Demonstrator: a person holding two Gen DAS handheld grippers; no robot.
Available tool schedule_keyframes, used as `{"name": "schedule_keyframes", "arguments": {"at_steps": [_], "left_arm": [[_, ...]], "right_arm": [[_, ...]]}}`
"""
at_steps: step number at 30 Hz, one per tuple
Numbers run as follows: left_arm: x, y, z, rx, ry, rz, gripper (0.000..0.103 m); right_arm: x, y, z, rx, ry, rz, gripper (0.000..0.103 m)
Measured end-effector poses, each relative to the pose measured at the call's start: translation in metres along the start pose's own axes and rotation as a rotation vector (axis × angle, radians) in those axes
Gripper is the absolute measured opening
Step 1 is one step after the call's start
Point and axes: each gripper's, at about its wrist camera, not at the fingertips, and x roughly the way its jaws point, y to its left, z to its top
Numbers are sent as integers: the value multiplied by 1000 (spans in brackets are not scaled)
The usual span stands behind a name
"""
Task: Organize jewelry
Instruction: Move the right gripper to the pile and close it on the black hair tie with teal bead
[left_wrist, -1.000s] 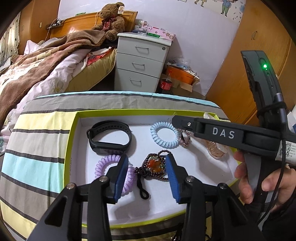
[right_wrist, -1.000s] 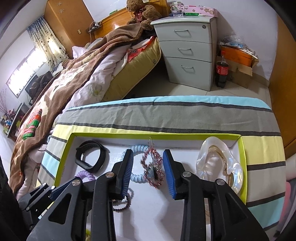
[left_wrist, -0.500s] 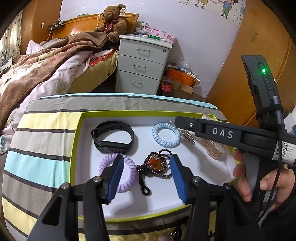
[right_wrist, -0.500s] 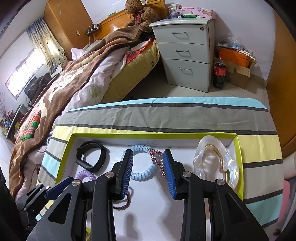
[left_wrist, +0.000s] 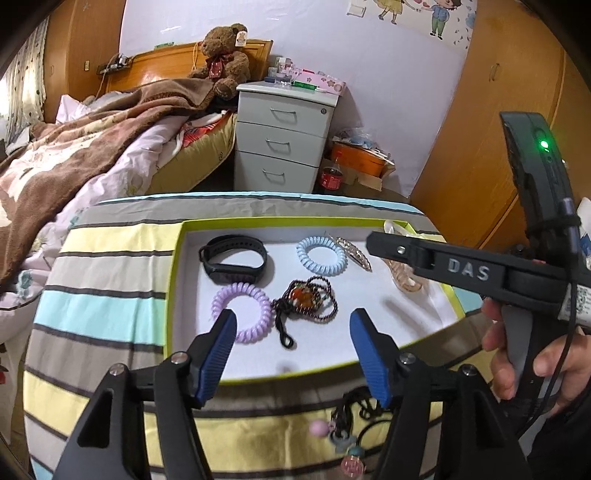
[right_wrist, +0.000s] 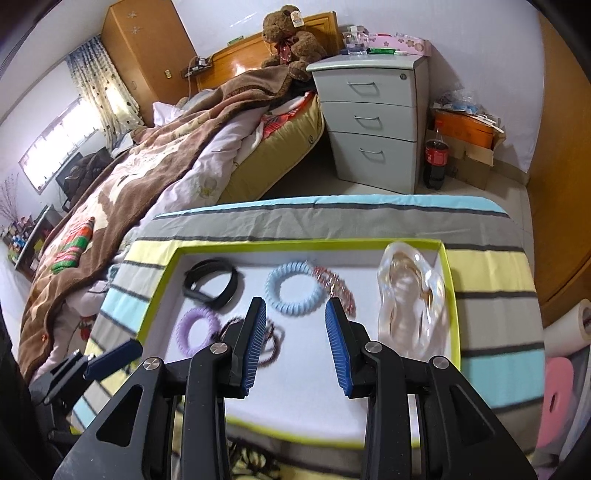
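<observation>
Jewelry lies in green-rimmed tray (left_wrist: 177, 258): black band (left_wrist: 233, 258), blue coil (left_wrist: 321, 255), purple coil (left_wrist: 242, 312), bead string (left_wrist: 308, 300). More trinkets (left_wrist: 343, 439) on striped cloth outside tray. Left gripper (left_wrist: 290, 354) and right gripper (right_wrist: 295, 343): jaws wide apart, holding nothing. Next pick: come down slow, straddle one piece only.

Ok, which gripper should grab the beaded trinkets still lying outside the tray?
Left. The left gripper is open just above the loose trinkets on the striped cloth; the right gripper hangs over the tray.
</observation>
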Motion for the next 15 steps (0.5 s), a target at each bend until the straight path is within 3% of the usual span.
{"name": "schedule_keyframes", "arguments": {"at_steps": [8,15], "left_arm": [[-35,3,-24,-2,-32,10,72],[-61,22,-40,-65,-69,12,76]], "right_arm": [[-34,7,-37,2,-40,43,35],[-49,10,-75,-8,-35,45,37]]}}
